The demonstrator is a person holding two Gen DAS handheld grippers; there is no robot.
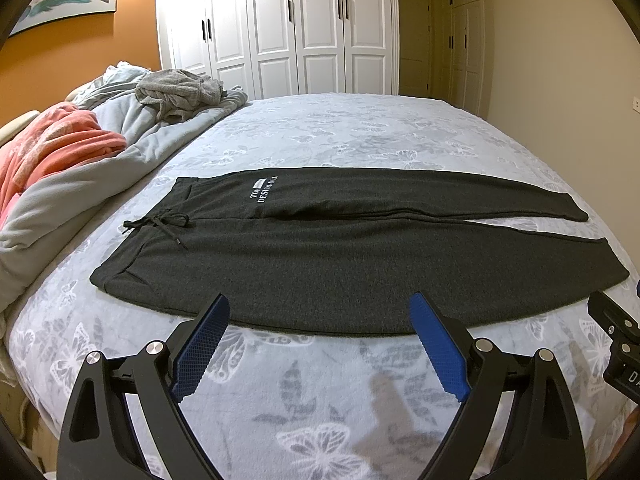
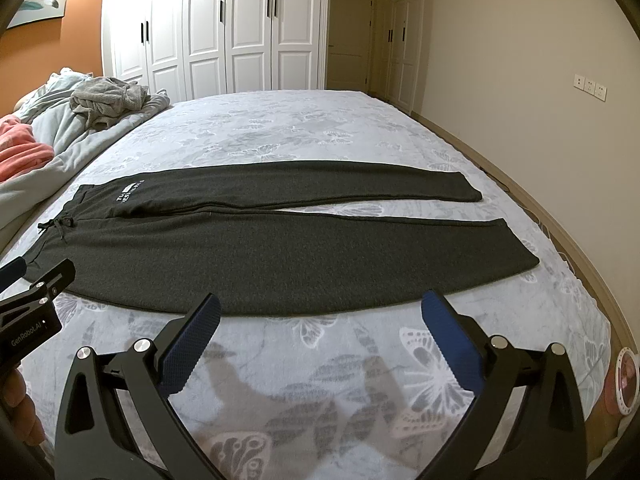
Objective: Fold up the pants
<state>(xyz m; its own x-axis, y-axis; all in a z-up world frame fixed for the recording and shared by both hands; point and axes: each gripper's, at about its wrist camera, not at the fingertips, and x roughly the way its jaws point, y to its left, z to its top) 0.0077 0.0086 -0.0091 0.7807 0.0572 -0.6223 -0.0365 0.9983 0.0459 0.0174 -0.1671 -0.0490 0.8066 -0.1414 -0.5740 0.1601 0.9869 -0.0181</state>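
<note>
your left gripper (image 1: 320,308) stands wide open, its blue ribbed pads (image 1: 438,346) holding nothing, tips just short of the near hem of the dark grey sweatpants (image 1: 340,268). your right gripper (image 2: 320,306) is equally spread and empty, tips likewise just shy of the same edge. in the left wrist view the right gripper's black body shows at 3 o'clock; in the right wrist view the left gripper's body, marked "genrobot.ai", shows at 9 o'clock with part of a hand under it.

the sweatpants lie flat and unfolded across the bed (image 1: 320,400), waistband toward 9 o'clock, leg cuffs toward 3 o'clock, the legs parting slightly at the cuffs. the drawstring (image 1: 160,224) is tied in a bow at the waistband. white lettering (image 1: 263,190) sits on the far leg near the waist.

the bedcover is pale grey with a butterfly print. at 10 o'clock a grey blanket (image 1: 120,152), a coral blanket (image 1: 52,144) and a crumpled grey garment (image 1: 180,90) are heaped together. white wardrobe doors (image 1: 280,28) stand at 12 o'clock.
</note>
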